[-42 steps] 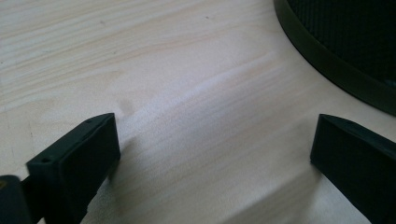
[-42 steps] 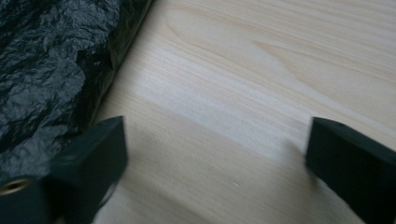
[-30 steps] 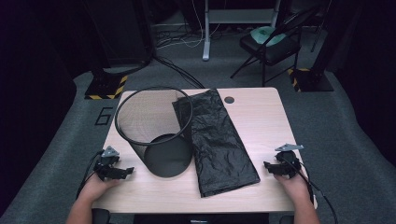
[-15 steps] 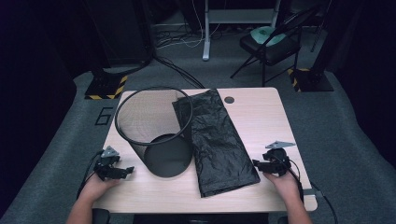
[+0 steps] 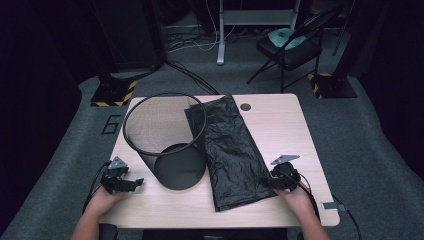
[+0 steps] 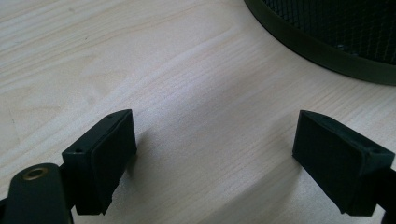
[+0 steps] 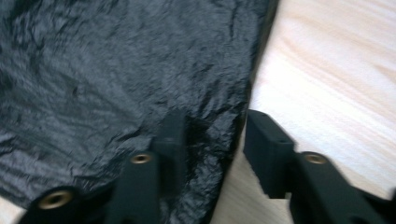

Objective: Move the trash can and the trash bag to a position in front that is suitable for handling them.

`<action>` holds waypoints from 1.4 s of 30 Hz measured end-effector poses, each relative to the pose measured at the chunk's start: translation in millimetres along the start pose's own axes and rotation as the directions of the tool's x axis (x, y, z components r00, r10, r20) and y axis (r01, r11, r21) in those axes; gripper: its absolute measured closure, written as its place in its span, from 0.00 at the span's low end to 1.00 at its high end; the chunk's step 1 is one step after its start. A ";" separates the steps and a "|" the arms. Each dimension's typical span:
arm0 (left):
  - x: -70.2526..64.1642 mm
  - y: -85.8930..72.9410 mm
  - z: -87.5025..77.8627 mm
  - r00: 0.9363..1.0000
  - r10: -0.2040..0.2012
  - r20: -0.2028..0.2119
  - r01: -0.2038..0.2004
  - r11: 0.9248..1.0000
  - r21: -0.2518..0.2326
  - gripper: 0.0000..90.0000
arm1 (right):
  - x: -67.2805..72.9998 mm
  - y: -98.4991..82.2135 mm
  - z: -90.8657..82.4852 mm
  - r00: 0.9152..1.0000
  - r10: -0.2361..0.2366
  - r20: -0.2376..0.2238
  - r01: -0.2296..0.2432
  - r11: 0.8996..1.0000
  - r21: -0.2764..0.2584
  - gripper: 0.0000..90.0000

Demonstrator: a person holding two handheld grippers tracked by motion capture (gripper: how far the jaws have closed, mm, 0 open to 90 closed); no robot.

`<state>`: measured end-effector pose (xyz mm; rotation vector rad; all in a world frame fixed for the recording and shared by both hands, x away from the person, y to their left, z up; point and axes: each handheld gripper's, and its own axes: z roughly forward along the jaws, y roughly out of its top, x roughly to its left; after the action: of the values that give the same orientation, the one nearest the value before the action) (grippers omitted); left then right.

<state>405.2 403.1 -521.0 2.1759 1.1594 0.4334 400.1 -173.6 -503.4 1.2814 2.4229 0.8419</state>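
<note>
A black wire-mesh wastebasket (image 5: 165, 140) stands on the left half of the light wood table (image 5: 280, 125). A flat, crinkled black plastic bag (image 5: 235, 150) lies beside it, running from the back to the front. My right gripper (image 5: 267, 182) is at the bag's front right edge. In the right gripper view, the jaws (image 7: 215, 144) straddle that edge of the bag (image 7: 116, 79), one over the plastic and one over bare wood. They have just been closing, and a gap remains. My left gripper (image 5: 132, 184) rests wide open (image 6: 215, 154) near the basket's base (image 6: 327, 51).
A round cable hole (image 5: 245, 107) is in the table near its back edge. Behind the table, a folding chair (image 5: 290, 45) and cables sit on the grey floor. Stand bases with yellow-black tape (image 5: 112, 92) are at the left and right.
My right gripper has moved left from the table's right side to the bag's edge, and its jaws have narrowed. The left gripper, basket and bag have not moved.
</note>
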 end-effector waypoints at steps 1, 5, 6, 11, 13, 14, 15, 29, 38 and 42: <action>-0.2 -0.3 -0.2 1.000 -0.001 -0.001 0.001 1.000 0.000 0.14 | 1.0 0.0 1.0 1.000 -0.014 -0.004 0.014 1.000 0.015 0.72; -0.9 -0.8 0.0 1.000 -0.009 -0.002 0.009 1.000 -0.006 0.14 | 2.3 -0.7 1.0 0.999 -0.044 -0.017 0.044 0.999 0.016 0.91; -0.9 -1.0 0.2 1.000 -0.011 0.000 0.011 1.000 -0.009 0.14 | 2.4 -1.0 0.6 0.999 -0.049 -0.016 0.050 0.999 0.018 0.94; -0.8 -2.0 -0.3 1.000 -0.001 -0.002 0.001 1.000 -0.014 0.14 | -5.9 -7.7 -7.4 0.998 -0.006 -0.057 0.008 0.999 0.038 0.98; -1.1 -2.5 -0.5 1.000 -0.006 0.003 0.006 1.000 -0.014 0.14 | -10.9 -12.6 -14.7 0.998 -0.002 -0.062 0.005 0.999 0.046 0.98; -1.0 -2.5 -0.3 1.000 -0.004 0.003 0.004 1.000 -0.017 0.14 | -12.7 -15.7 -18.3 0.998 -0.004 -0.055 0.006 0.999 0.046 0.98; -0.8 -2.6 -0.2 1.000 -0.003 0.004 0.003 1.000 -0.018 0.14 | -14.5 -18.9 -21.3 0.999 0.003 -0.051 -0.001 0.999 0.047 0.98; -1.3 -2.6 0.0 1.000 -0.006 0.002 0.006 1.000 -0.020 0.14 | -47.1 -49.4 -55.3 0.998 0.058 0.003 -0.058 0.997 0.049 0.99; -2.6 -2.8 0.5 1.000 -0.016 -0.002 0.016 0.999 -0.027 0.14 | -55.7 -53.8 -67.9 0.990 0.131 0.060 -0.131 0.991 0.005 0.68; -2.5 -1.9 1.8 1.000 -0.014 0.002 0.014 0.999 -0.030 0.14 | -58.8 -36.1 -67.9 0.984 0.165 0.062 -0.161 0.984 -0.071 0.49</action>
<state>403.6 401.1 -523.6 2.1407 1.1592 0.4403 376.8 -262.5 -473.2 1.4745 2.2427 0.8975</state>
